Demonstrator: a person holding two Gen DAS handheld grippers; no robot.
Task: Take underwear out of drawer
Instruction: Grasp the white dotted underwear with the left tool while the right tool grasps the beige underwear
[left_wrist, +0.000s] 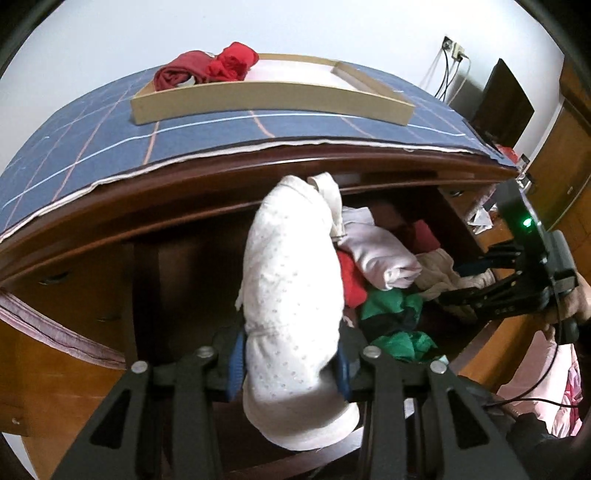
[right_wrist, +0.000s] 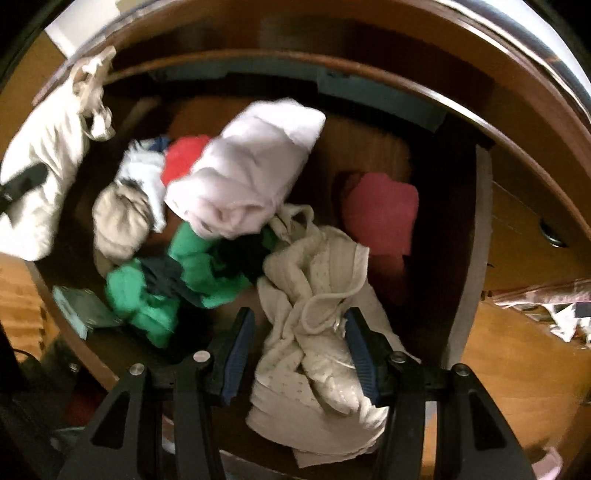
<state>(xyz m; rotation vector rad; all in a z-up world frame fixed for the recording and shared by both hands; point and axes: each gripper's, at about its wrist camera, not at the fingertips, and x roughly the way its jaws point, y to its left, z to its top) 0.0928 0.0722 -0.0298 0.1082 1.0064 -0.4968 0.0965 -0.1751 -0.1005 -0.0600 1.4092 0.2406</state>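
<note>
Left gripper: the jaws are clamped on a white dotted garment, which hangs upright between the blue pads and is raised clear of the drawer contents, in front of the drawer opening. This item counts as extracted but not yet deposited

Right gripper: the jaws point down into the open drawer and straddle a cream garment with a drawstring. The right pad touches the fabric; the left pad stands apart from it, so the jaws are not yet gripping. The garment rests on the drawer floor

Remaining in the drawer: a green piece tangled with dark fabric, a pale pink folded piece, a beige bundle, a red piece and a dark pink piece near the right wall

On the worktop above, a shallow tray on a blue checked cloth holds two red garments at its left end; the rest is bare

Assessment: an early to middle stage, with most items left to remove
</note>
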